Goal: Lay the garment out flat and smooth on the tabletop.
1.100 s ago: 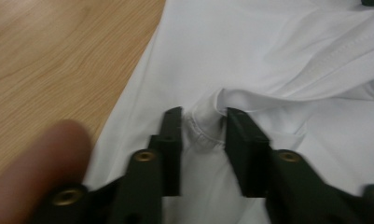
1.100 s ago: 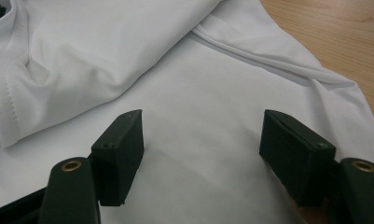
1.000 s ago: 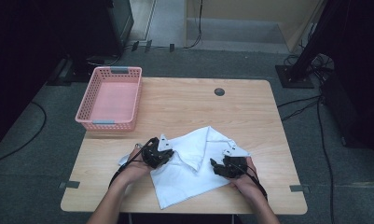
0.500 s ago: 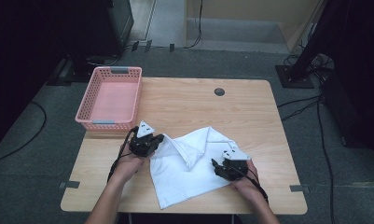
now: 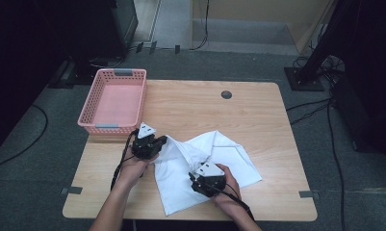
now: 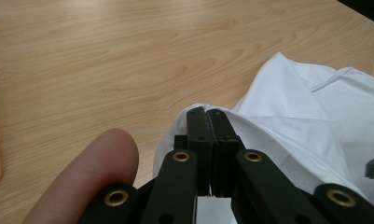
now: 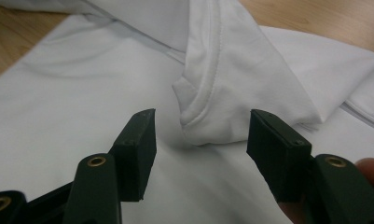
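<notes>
Tool (image 5: 162, 142) near pink basket (image 5: 114, 102)

Left tool (image 6: 206, 116) clamped on white cloth (image 6: 287, 121) edge, over wooden table (image 6: 105, 60).

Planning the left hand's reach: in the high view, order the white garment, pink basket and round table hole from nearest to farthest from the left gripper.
From the left gripper:
1. White garment, clamped in its jaws.
2. Pink basket, just beyond, at the table's left.
3. Round table hole, far side, to the right.

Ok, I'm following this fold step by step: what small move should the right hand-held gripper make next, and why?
Probably ease forward and close. The right hand-held gripper has open jaws either side of a hemmed fold of the white garment, not pressing it, while the left hand-held gripper is already shut on its edge.
</notes>
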